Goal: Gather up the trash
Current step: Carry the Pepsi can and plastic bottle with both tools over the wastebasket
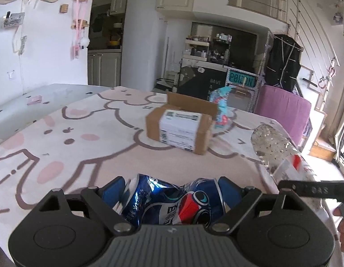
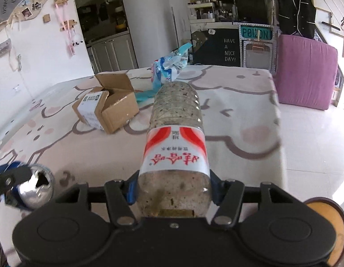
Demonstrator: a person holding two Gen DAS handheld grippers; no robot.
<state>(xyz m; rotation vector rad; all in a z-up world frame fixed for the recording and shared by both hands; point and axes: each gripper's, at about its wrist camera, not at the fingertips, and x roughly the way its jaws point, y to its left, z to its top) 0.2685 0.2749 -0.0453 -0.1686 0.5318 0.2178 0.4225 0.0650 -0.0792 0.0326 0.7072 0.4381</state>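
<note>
My left gripper is shut on a crushed blue Pepsi can, held crosswise above the pink patterned rug. The can's silver end also shows in the right wrist view at the lower left. My right gripper is shut on a clear plastic bottle with a red and white label and dark specks inside, pointing forward. The bottle also shows at the right of the left wrist view. An open cardboard box lies on the rug ahead. A blue and white plastic wrapper lies behind it.
A purple cushioned block stands at the rug's far right on the white tiled floor. A black chalkboard sign and shelves stand behind the rug. A white wall with hung photos is at the left.
</note>
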